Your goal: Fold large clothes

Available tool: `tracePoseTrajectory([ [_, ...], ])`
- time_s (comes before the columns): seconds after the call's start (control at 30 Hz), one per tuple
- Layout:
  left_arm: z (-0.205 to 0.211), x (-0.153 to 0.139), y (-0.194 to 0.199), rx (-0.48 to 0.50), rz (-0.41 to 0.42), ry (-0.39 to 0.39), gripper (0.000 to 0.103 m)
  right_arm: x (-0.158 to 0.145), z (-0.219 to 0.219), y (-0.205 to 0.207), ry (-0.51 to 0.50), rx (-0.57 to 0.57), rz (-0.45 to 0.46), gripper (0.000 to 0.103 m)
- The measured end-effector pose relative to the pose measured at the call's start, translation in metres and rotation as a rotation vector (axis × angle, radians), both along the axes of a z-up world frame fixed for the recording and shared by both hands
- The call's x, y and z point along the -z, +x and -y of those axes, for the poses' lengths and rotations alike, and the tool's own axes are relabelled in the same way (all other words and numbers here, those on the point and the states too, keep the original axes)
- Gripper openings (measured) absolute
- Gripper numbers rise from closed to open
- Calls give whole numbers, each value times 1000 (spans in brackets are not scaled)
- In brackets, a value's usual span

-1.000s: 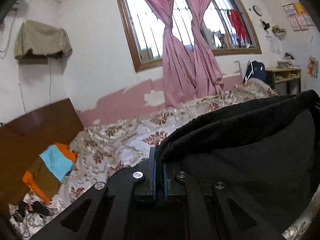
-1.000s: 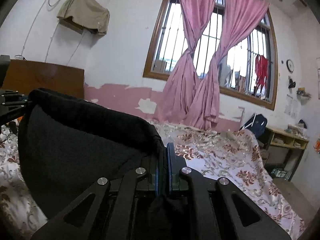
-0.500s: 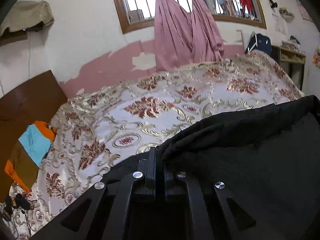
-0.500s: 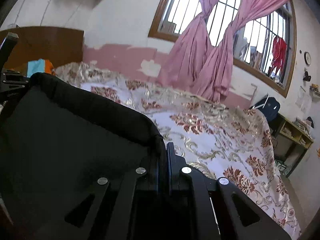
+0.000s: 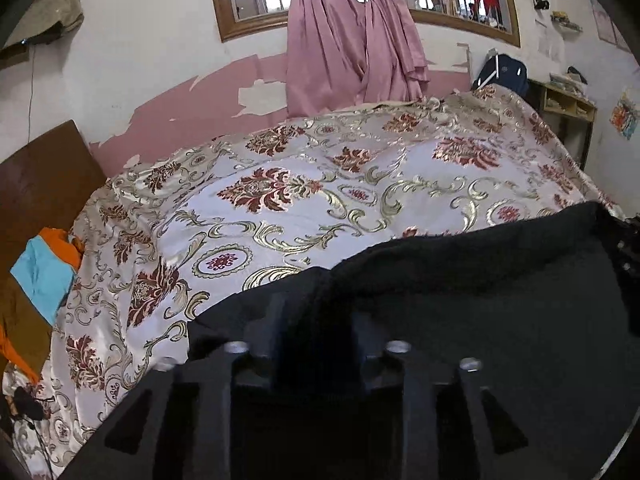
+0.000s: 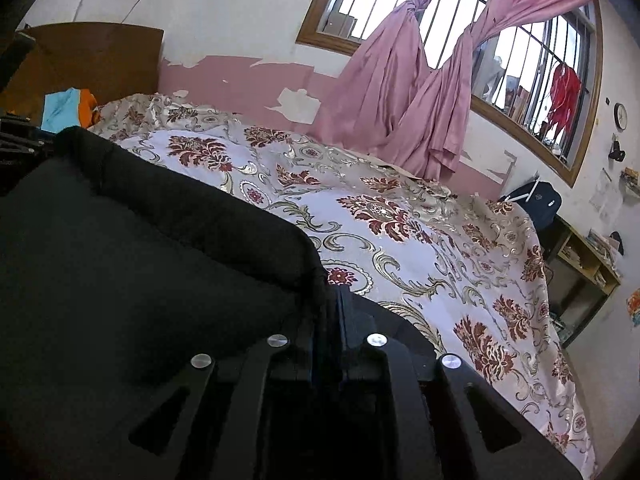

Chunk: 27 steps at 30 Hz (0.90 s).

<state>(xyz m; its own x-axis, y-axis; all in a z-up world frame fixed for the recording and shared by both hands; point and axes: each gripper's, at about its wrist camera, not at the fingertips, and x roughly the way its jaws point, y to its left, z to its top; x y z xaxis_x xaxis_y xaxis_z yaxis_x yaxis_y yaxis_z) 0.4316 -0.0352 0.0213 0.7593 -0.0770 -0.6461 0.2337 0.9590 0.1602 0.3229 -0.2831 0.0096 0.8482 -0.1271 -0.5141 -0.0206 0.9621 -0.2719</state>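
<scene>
A black fleece garment [image 5: 500,300] lay on the near part of the floral-patterned bedspread [image 5: 300,200], its two near corners between the left tongs [image 5: 316,320] and right tongs [image 6: 332,312]. Pink curtains [image 5: 352,40] hung behind the bed, and a brown wooden headboard [image 6: 88,60] stood at its left.

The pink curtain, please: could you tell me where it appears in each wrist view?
Left wrist: pink curtain hangs top centre, above the bed's far edge.
Right wrist: it hangs upper right of centre, knotted before the window.
Shared landmark: blue backpack, right of the curtain in both.
</scene>
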Motion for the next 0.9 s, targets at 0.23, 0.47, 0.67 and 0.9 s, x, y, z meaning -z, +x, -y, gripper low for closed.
tracePoseTrajectory([
  [0.23,-7,-45,-38,-8,198,-100,98,-11,28,-15,214,-9,11,88],
  [0.47,0,-55,-74,75,186,-101,98,-29,40,-53,316,-17,61,94],
  [0.67,0,-26,-116,160,64,-154,98,-33,38,-92,352,-63,59,99],
  [0.9,1,27,-131,182,-69,-170,98,8,16,-113,368,-160,-92,99],
])
